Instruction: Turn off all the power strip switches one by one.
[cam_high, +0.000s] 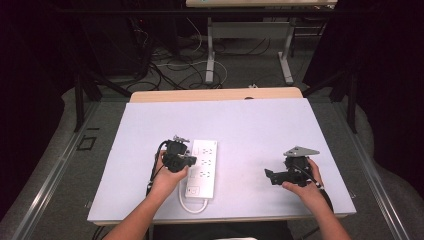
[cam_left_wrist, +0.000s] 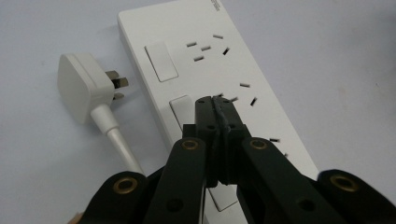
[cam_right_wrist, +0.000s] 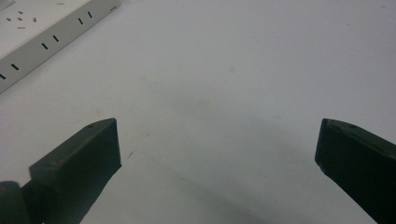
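Evidently the work centred on the white power strip (cam_high: 202, 167), which lay on the pale table (cam_high: 260, 125) a little left of centre, its long axis running from twelve to six o'clock. At the far left of the left gripper view, the strip's own white plug (cam_left_wrist: 81, 86) rested loose on the table at about nine o'clock from the strip, prongs toward it but apart from it, so nothing was plugged in. The left gripper (cam_left_wrist: 215, 100) was clenched, jaws pressed together with nothing between them, its tip hovering over or touching a rocker switch (cam_left_wrist: 181, 111) on the strip's face; contact could not be told. Judging from that, a switch press was in hand, and whether it had gone through could not be read. Any plugging of the sockets was left undone. Farther right, at about three o'clock from the strip and well apart from it, the right gripper (cam_high: 285, 175) was held spread wide over bare table, grasping nothing. Small print at the strip's far end was too blurred to read.
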